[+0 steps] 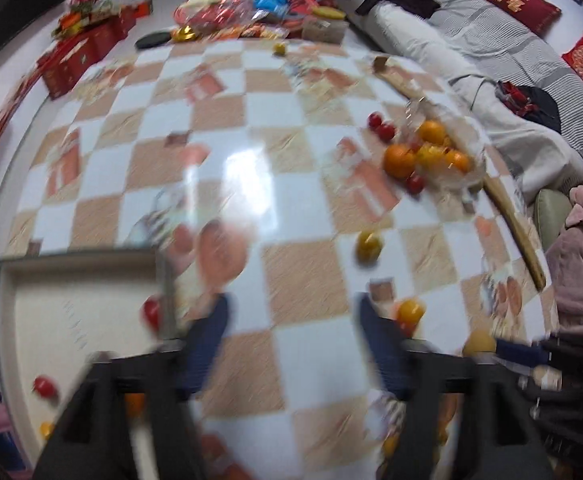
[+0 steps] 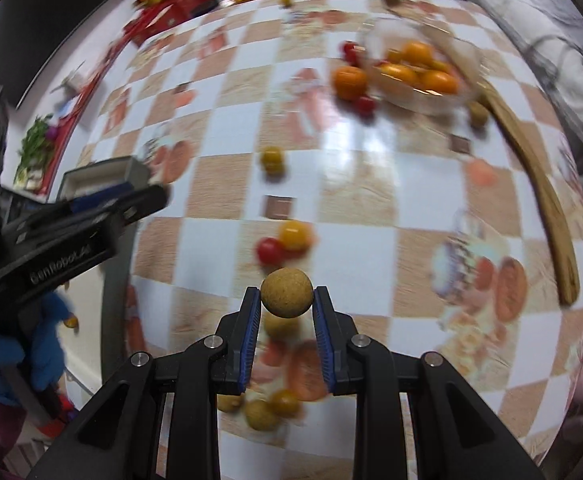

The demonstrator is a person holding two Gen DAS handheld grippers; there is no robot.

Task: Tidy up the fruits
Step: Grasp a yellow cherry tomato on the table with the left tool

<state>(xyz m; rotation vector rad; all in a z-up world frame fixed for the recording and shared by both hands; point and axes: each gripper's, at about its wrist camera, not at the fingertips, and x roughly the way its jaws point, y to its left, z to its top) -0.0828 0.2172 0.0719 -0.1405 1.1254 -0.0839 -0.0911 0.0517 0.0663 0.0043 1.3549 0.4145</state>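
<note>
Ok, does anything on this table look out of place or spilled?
Yes. Fruit lies scattered loose on the checked tablecloth rather than gathered: an orange and red fruits sit just outside the glass bowl, and more yellow and red ones lie mid-table.

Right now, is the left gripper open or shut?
Open. The left gripper shows its two blue fingers set wide apart over bare checked tablecloth, with no fruit between them.

Tan ball (image 2: pixel 287 292) pinched in mid-air; oranges (image 2: pixel 419 68) heaped in the far-right glass bowl (image 2: pixel 443 100); red and yellow tomatoes (image 2: pixel 285 240) loose at centre.
</note>
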